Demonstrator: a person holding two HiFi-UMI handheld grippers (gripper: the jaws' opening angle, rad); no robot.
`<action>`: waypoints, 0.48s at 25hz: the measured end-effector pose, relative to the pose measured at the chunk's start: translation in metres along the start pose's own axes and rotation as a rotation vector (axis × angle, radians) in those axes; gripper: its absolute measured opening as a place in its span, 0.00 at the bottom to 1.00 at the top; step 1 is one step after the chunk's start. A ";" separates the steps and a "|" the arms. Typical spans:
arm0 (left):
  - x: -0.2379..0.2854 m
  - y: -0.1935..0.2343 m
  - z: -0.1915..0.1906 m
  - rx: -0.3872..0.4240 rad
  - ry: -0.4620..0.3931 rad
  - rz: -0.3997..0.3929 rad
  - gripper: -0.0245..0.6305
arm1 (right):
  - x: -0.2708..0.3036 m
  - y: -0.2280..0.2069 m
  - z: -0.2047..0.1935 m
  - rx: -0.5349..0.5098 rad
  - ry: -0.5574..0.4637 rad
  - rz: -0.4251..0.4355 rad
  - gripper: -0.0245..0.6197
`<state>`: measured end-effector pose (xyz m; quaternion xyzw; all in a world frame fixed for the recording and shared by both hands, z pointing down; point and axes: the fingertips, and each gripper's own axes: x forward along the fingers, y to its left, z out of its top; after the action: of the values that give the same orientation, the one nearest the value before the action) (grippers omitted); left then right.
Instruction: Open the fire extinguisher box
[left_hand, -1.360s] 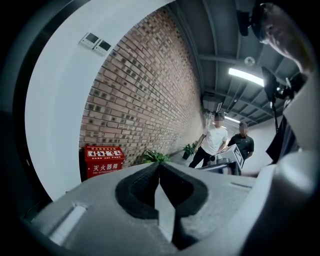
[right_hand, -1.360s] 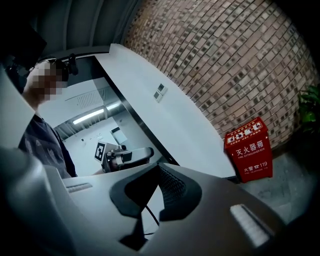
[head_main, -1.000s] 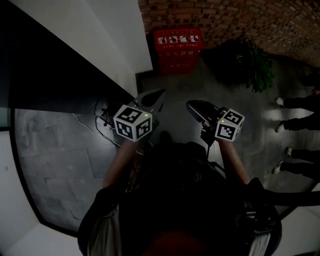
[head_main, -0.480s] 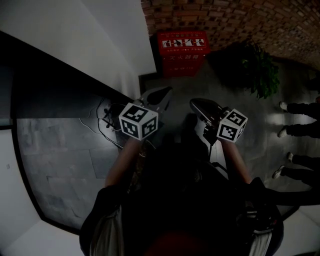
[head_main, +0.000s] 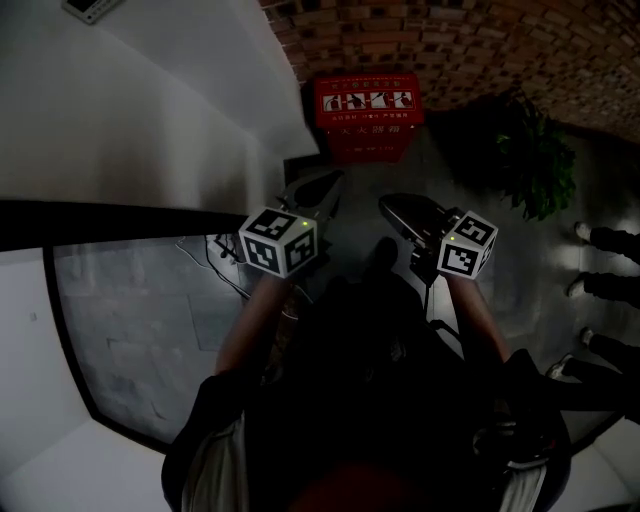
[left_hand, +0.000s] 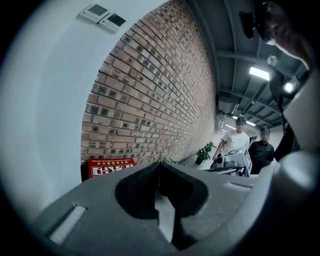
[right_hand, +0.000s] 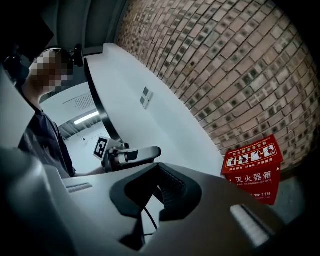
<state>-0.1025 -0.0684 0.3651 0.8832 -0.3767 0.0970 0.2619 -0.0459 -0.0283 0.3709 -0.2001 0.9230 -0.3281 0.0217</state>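
Head view: left gripper (head_main: 330, 182) and right gripper (head_main: 388, 206) face the box (head_main: 368, 112).

I see a rough brick wall (head_main: 480, 40) upper right, a smooth red box (head_main: 367, 112) below, a matt white wall (head_main: 150, 110) left.

I'm holding the left forearm (head_main: 250, 325) and the right forearm (head_main: 478, 322) out ahead of my chest. The left gripper (head_main: 327, 184) is pointing toward one o'clock, its jaws pressing together. The right gripper (head_main: 394, 207) is angling toward ten o'clock, its jaws likewise closed.
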 end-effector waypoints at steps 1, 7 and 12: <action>0.011 -0.004 0.002 -0.007 0.004 0.002 0.04 | -0.007 -0.008 0.006 0.003 0.000 0.006 0.04; 0.065 -0.017 0.012 -0.044 0.008 0.027 0.04 | -0.038 -0.056 0.031 0.025 -0.010 0.043 0.04; 0.097 -0.019 0.018 -0.045 0.025 0.072 0.04 | -0.046 -0.075 0.046 0.019 -0.002 0.069 0.04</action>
<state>-0.0219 -0.1266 0.3777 0.8617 -0.4068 0.1088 0.2830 0.0308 -0.0915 0.3768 -0.1680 0.9262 -0.3355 0.0357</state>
